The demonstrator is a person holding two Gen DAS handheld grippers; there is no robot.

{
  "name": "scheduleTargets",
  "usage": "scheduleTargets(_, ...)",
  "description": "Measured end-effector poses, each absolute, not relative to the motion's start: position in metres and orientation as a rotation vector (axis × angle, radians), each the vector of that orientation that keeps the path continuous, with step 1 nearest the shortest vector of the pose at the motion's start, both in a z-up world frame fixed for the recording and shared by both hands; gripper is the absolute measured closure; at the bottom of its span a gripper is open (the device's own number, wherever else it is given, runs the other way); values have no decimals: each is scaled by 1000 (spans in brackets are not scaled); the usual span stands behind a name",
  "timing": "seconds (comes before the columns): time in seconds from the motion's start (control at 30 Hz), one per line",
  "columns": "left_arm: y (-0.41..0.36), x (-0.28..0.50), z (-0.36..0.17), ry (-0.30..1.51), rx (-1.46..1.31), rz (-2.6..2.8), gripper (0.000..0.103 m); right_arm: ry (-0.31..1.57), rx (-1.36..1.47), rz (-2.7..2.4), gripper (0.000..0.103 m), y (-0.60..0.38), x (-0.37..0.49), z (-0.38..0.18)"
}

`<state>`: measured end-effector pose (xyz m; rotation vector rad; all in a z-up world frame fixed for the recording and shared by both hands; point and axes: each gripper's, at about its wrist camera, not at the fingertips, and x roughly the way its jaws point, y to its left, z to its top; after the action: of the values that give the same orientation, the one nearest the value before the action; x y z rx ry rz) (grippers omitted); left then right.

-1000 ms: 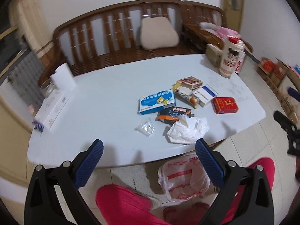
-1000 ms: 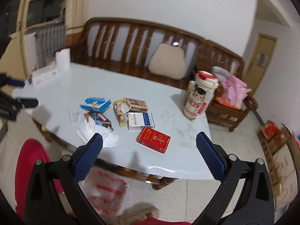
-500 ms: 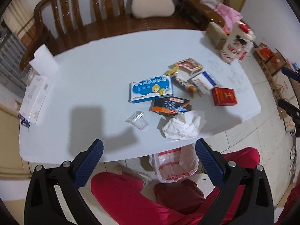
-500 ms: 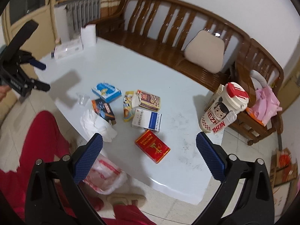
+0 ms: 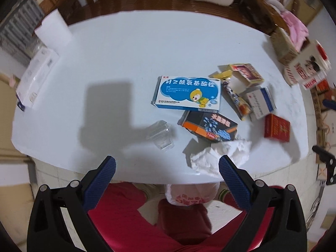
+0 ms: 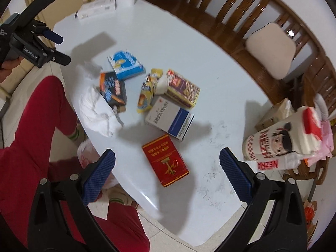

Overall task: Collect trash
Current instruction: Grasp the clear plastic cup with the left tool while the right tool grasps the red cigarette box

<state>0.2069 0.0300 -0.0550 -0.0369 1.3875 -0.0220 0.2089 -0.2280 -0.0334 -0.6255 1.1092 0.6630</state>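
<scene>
Fingers of the left hand-held gripper [image 5: 167,168] spread wide and empty above the near edge of the white worktop [image 5: 126,48], crumpled tissue [image 5: 220,155] just ahead; the right hand-held gripper [image 6: 167,163], equally released, hovers over the red box [image 6: 166,160].

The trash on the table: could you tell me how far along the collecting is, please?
Nothing looks collected yet. The left gripper and right gripper are both open and empty above the table. Still lying there: the crumpled tissue, clear plastic cup, blue medicine box, black-orange box, red box and the others. The plastic bag waits under the table edge.
</scene>
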Motion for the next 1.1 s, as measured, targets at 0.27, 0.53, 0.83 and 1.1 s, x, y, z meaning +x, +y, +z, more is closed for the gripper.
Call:
scheduleTargets(0.27,35,225,-103,1461,-189,36,7,1228,-722,761,5,-228,224,-91)
scheduleTargets(0.53,48,226,-129,1445,-303,107,7,1297,-723,801,5,-232,236,-130)
scheduleTargets(0.83,54,225,-154,1442,-390,141,20,1325,-720,820,6,-232,243,-154)
scheduleTargets(1.1,49,233,-163,1425,-391,151,35,1333,-709,811,8,-233,247,-171)
